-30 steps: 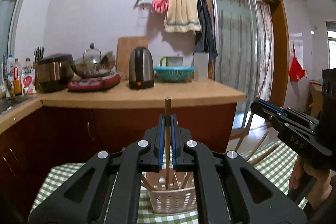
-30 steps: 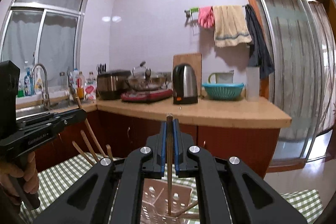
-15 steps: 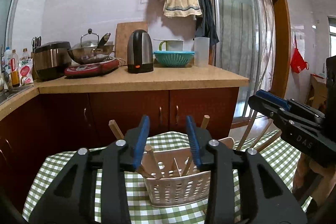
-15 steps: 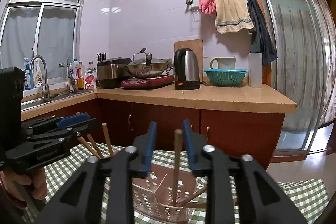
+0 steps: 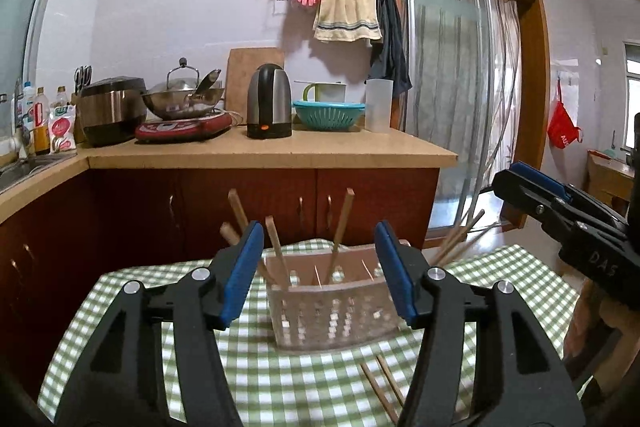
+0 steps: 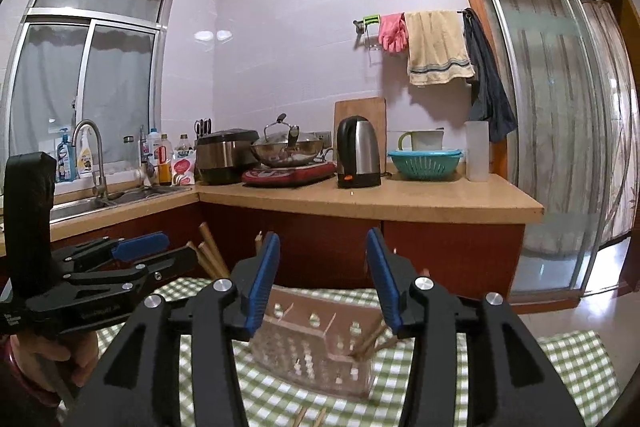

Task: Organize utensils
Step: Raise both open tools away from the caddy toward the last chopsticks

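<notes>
- Both hand-held grippers, left (image 5: 319,273) and right (image 6: 320,279), hover jaws apart, empty, over the basket (image 5: 332,311) on the table (image 5: 120,339).
- Chopsticks (image 5: 340,231) stand slanted inside; two more (image 5: 382,385) lie loose in front.
- Risk: a low pass could clip the leaning sticks, tipping the light basket.

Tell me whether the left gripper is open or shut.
Open: the left gripper has its blue pads wide apart, holding nothing.

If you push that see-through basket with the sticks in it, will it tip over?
The basket probably slides before tipping: it looks wide and sits flat on the checked cloth. It seems light thin plastic, so a nudge moves it easily. The chopsticks lean loosely inside and would likely rattle or shift.
</notes>
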Demonstrator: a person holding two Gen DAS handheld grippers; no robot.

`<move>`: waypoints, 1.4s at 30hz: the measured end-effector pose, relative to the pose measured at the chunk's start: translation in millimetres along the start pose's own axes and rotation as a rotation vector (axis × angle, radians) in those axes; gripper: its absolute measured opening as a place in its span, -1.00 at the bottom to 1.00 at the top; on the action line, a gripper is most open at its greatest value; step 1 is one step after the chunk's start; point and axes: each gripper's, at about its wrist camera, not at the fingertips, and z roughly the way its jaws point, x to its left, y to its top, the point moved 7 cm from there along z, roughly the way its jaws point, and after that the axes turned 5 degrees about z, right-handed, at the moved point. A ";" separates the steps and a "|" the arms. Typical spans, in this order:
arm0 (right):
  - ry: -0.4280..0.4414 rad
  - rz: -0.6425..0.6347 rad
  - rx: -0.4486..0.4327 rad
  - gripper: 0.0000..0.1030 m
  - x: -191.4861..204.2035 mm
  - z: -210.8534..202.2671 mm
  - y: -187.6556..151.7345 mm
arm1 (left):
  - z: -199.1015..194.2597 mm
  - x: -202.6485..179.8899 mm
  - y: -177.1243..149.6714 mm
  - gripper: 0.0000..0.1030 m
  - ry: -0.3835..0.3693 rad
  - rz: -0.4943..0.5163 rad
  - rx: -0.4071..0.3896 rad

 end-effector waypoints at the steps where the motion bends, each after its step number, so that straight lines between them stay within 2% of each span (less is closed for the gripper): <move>1: -0.003 0.003 0.005 -0.11 0.1 -3.9 -2.9 | -5.5 -1.8 -4.3 0.10 0.002 -0.004 0.004; 6: -0.021 0.020 0.055 -0.11 -1.5 -24.4 -29.9 | -24.1 -13.9 -31.0 0.10 0.008 -0.010 0.041; 9: -0.030 0.029 0.097 -0.11 -0.8 -33.5 -52.0 | -27.9 -22.6 -56.0 0.10 -0.005 -0.024 0.096; 17: -0.058 0.053 0.241 -0.11 1.9 -55.9 -130.3 | -42.8 -38.7 -118.8 0.10 0.014 -0.001 0.195; 23: -0.052 0.066 0.331 -0.12 8.3 -67.3 -174.6 | -51.3 -42.1 -154.4 0.10 0.021 -0.007 0.260; 37: -0.031 0.054 0.503 -0.20 26.2 -66.7 -242.4 | -56.8 -46.0 -197.0 0.10 0.029 -0.017 0.338; 42: -0.027 0.054 0.567 -0.40 26.9 -62.5 -257.7 | -53.6 -53.7 -203.3 0.10 0.012 -0.012 0.355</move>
